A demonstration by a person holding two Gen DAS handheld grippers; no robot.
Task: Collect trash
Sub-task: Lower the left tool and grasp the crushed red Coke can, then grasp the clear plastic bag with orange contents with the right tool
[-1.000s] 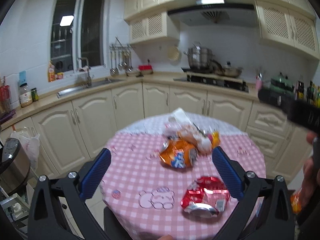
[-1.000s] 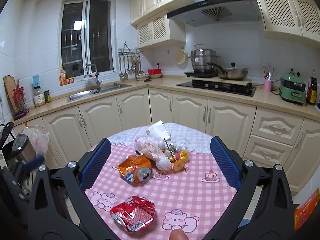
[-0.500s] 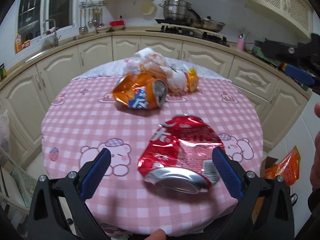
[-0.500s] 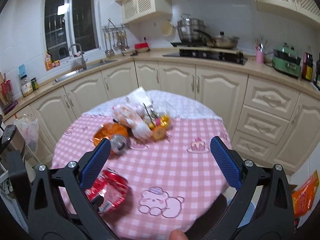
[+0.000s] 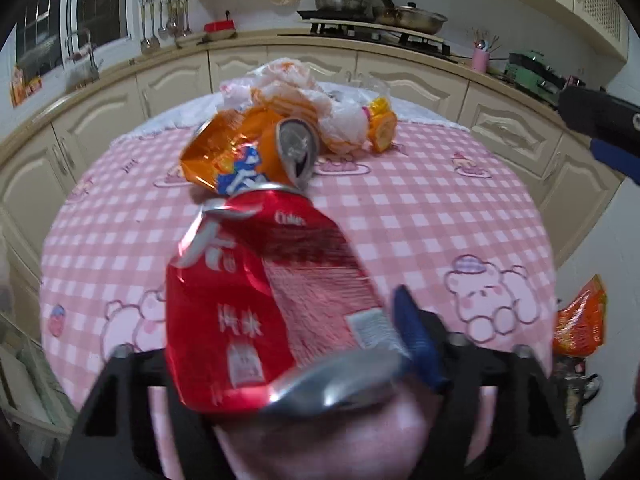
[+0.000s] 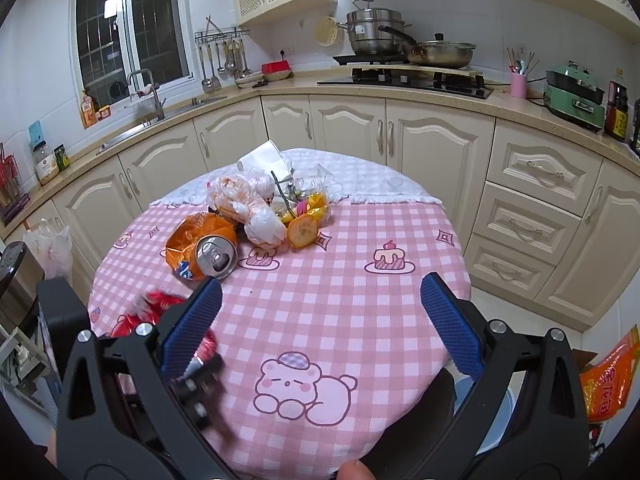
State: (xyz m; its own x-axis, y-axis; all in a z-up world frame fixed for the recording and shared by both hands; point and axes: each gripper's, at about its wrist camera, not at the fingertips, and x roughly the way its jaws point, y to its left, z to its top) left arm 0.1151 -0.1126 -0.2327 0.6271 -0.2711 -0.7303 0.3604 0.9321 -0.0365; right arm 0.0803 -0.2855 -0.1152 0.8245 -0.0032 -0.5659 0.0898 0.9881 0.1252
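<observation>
Filling the lower centre of the left wrist view, the crushed red can [image 5: 256,300] is sitting between the left gripper [image 5: 280,344]'s fingers, which have just been closing around it. It is looking light, thin-walled and slippery, best pinched across its flattened sides. The right gripper [image 6: 320,320] is hovering wide open, empty, over the pink-checked bench [image 6: 360,240]. Beyond, the orange can [image 5: 248,152] is lying mid-frame.

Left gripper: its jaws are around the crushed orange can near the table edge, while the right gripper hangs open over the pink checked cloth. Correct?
Not quite: the can is wrong. The left gripper has the crushed red can between its jaws, which have just been closing, as the left wrist view shows. The crushed orange can lies farther back by the wrappers. The right gripper does hang open over the pink checked cloth.
</observation>
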